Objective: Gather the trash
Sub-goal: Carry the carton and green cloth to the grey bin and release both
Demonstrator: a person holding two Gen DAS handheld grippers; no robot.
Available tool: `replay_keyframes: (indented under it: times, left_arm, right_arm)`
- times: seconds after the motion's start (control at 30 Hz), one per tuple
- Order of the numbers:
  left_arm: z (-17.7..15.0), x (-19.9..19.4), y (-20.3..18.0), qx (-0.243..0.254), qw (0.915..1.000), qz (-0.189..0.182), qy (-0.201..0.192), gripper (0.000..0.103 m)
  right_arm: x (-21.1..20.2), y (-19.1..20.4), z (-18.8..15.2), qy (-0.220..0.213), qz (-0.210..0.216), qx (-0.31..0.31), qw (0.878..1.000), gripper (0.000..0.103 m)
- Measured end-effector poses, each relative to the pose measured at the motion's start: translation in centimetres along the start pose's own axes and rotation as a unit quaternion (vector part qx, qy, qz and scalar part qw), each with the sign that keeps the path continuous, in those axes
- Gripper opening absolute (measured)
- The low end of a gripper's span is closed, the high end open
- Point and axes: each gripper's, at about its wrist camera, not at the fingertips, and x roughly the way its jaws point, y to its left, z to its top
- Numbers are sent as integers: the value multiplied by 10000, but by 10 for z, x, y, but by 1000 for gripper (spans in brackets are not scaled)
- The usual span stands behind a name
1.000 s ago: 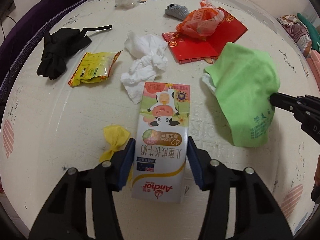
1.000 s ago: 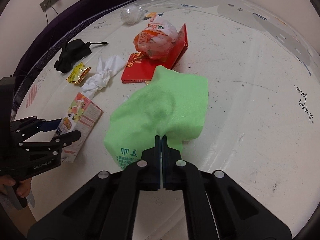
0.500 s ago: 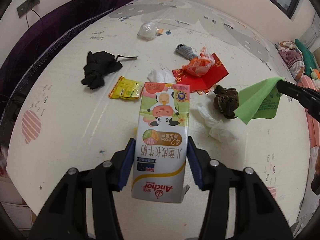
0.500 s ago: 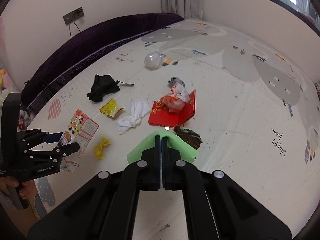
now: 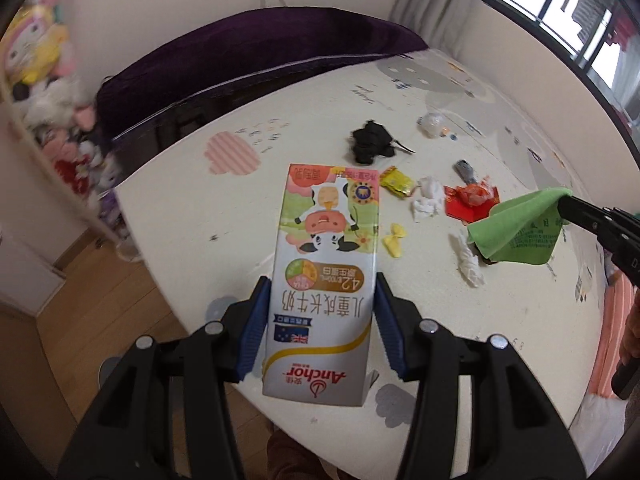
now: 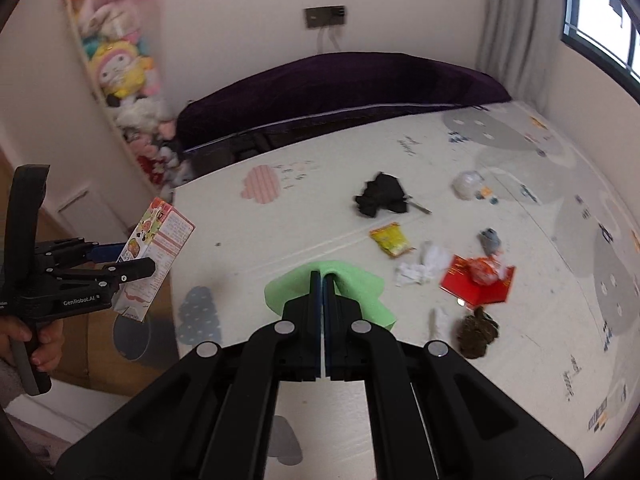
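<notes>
My left gripper (image 5: 320, 292) is shut on an Anchor milk carton (image 5: 326, 264) and holds it high over the mat's near edge; the carton also shows in the right wrist view (image 6: 154, 256). My right gripper (image 6: 322, 280) is shut on a green cloth (image 6: 340, 284), also seen in the left wrist view (image 5: 516, 232), and holds it in the air. On the play mat (image 6: 540, 360) lie a yellow wrapper (image 6: 390, 238), white tissues (image 6: 424, 264), a red packet (image 6: 476, 284) with an orange bag, a black cloth (image 6: 380, 196) and a brown clump (image 6: 476, 332).
A purple cushion (image 6: 340, 84) borders the mat's far side. A shelf of plush toys (image 6: 120, 80) stands at the left. Wooden floor (image 5: 48, 340) lies beyond the mat's near edge. A clear plastic bag (image 6: 468, 184) and a grey sock (image 6: 490, 240) lie farther back.
Both grippers have risen far above the mat and drawn back toward its near edge, still holding the carton and the green cloth. The brown clump and a tissue under the cloth are uncovered.
</notes>
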Motion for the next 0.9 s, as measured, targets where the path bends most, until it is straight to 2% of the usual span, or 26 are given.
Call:
replay_keyframes:
  times: [0.1, 0.23, 0.37, 0.5, 0.63, 0.77, 0.9]
  left_arm:
    - [-22, -38, 54, -656, 9969, 416, -140, 51]
    - [-57, -81, 133, -1510, 9836, 940, -282, 51]
    - [-98, -117, 215, -2286, 9619, 1450, -372, 51]
    - [-143, -140, 293, -2968, 9354, 1893, -327, 51]
    - [-186, -144, 353, -3491, 9116, 2147, -324, 51]
    - [-226, -120, 398, -3917, 8891, 2354, -270, 51]
    - [-270, -84, 432, -4278, 8721, 2363, -224, 51]
  right_arm:
    - [7, 62, 18, 25, 519, -602, 9968, 0]
    - [24, 150, 40, 121, 1181, -1296, 9844, 0]
    - [49, 251, 58, 257, 1797, -1955, 9638, 0]
    - [79, 361, 61, 466, 2344, -2564, 9366, 0]
    - [126, 459, 37, 730, 2828, -3113, 9043, 1]
    - [185, 543, -10, 1026, 3149, -3675, 8690, 1]
    - [258, 594, -59, 1341, 3320, -4077, 8400, 1]
